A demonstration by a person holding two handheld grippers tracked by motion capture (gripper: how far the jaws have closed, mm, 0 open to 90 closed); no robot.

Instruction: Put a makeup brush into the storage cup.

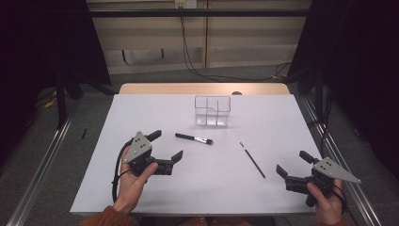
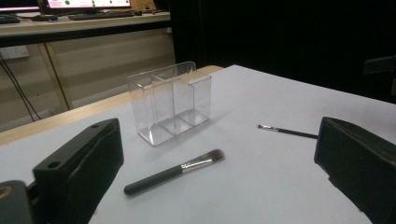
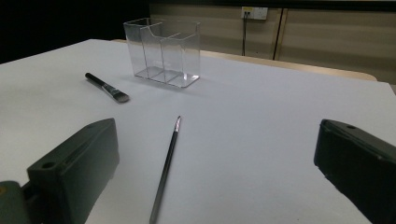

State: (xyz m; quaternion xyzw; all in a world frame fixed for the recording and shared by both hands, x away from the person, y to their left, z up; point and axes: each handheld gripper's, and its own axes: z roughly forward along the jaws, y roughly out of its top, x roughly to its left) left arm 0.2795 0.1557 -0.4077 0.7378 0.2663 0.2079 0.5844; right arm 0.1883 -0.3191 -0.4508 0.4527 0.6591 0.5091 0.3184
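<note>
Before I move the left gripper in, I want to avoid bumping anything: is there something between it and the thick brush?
Nothing visible does. The left gripper is open beside the thick brush, with only bare white table between them. The clear organizer stands beyond the brush, and the thin brush lies off to the right.

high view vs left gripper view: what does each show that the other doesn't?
High view alone: both hands, the left tool and right tool whole with their grey plates, jaws apart, plus the table's full outline and the floor around it.

Left gripper view alone: a desk with keyboards in the background, and the clear organizer's dividers side-on.

Both: the organizer, the thick makeup brush, the thin brush, all apart on the white tabletop.
</note>
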